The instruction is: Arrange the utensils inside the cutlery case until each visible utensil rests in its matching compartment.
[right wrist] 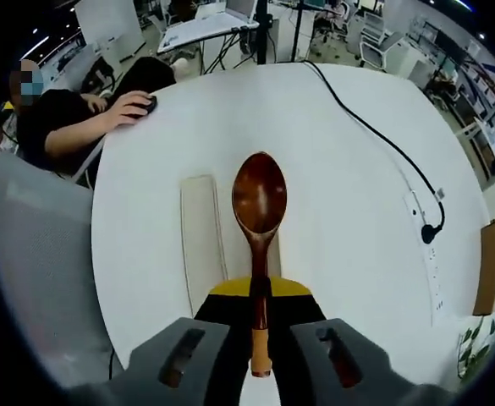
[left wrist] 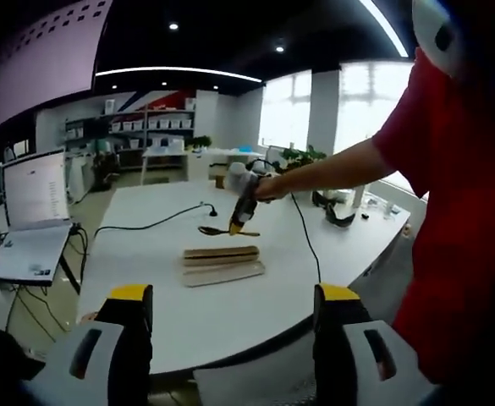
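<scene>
The right tongs (right wrist: 260, 326) are pinching a dark wooden spoon (right wrist: 259, 222) by its handle, bowl pointing away from them, held above the round white surface (right wrist: 349, 211). Just beneath the spoon and slightly to its left lies the pale cutlery case (right wrist: 203, 241). In the left gripper view, the left tongs (left wrist: 234, 338) stand spread with nothing between them, back from the surface's near edge, the case well ahead of them. A black cable (right wrist: 374, 139) trails across the surface to the right of the spoon.
</scene>
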Motion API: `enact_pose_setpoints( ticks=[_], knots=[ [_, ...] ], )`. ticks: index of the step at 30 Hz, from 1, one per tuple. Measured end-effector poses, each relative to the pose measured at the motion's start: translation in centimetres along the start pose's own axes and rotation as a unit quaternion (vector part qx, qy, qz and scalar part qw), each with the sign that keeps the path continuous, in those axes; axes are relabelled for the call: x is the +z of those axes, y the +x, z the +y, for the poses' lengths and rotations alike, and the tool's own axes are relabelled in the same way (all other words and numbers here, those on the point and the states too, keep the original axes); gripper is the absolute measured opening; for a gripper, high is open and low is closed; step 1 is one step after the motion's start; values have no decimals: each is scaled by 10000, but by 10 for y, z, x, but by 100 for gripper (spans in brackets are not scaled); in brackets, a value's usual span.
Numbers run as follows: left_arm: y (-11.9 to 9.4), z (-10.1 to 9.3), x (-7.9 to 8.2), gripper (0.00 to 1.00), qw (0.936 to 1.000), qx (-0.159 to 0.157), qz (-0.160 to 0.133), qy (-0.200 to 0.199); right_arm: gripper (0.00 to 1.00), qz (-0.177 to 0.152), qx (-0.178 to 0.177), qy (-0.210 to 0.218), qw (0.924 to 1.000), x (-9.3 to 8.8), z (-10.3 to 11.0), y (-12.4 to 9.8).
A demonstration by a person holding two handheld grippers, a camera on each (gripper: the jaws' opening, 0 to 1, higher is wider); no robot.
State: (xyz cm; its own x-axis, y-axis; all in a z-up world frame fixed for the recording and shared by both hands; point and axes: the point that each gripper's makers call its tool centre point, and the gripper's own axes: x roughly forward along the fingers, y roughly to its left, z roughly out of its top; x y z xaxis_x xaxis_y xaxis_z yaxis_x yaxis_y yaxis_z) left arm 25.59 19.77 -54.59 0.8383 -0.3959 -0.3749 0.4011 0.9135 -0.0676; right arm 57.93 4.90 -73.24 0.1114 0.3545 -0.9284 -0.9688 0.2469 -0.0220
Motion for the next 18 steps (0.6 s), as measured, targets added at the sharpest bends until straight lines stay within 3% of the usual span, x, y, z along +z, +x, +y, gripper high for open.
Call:
enact_pose_setpoints(
  ticks=[5,9,11,13,18],
  knots=[
    [-2,-3,-1,80,10000,32,38,50,1,39,-31,38,10000,-7,0,13],
    [-5,-2,-8,82,9993,95,153,-334,1,119,-50,-26,9999,-11,3,18],
    [-6,-1,-14,81,9986,91,259,-448,1,57,-222,-74,9997,-13,-2,21],
    [-7,-2,-15,79,9987,96,256,-423,1,61,-88,200,9997,-16,2,24],
    [-10,1,-16,79,9990,145,203,-372,1,122,-227,60,9997,-14,0,25]
  ],
)
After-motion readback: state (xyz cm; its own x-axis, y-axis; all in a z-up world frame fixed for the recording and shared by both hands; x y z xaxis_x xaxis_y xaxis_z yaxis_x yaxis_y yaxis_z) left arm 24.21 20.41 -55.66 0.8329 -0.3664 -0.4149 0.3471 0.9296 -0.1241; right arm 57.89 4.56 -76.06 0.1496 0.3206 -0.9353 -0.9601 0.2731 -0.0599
